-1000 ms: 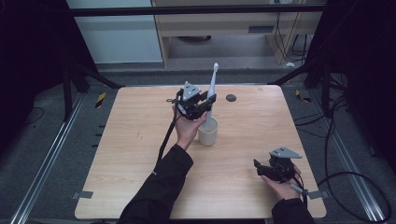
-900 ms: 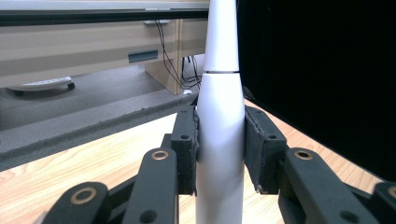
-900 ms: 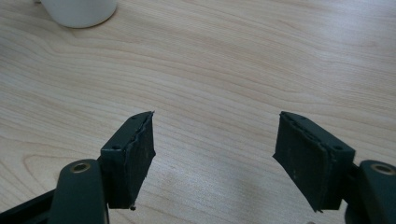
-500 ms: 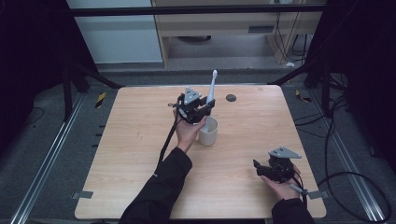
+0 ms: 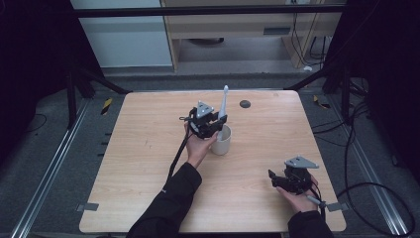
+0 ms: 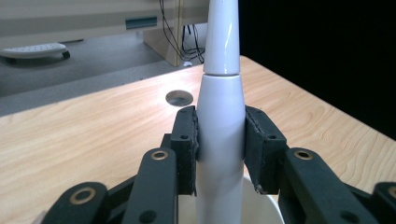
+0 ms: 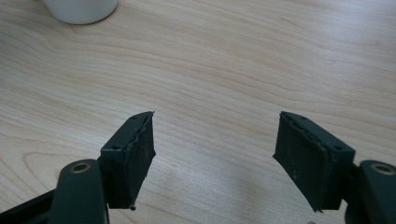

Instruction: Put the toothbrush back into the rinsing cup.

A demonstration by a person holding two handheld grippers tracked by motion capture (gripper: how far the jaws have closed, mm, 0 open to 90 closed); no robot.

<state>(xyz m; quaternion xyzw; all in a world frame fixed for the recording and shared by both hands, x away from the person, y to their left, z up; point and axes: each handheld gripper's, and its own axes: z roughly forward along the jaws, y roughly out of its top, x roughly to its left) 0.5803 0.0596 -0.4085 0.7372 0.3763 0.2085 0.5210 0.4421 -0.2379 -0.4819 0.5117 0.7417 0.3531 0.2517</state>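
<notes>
The wooden bench [image 5: 148, 148] carries a white cup [image 5: 221, 141] near its middle. Just beside the cup, on its left, the left claw [image 5: 214, 122] is held, its jaws clamped on the body of a white electric toothbrush [image 6: 220, 121]. The toothbrush is kept upright with its lower end inside the cup, as seen in the left gripper view. Well apart from the cup, toward the bench's near right corner, the right claw [image 7: 215, 154] is held with its jaws wide apart above bare wood.
</notes>
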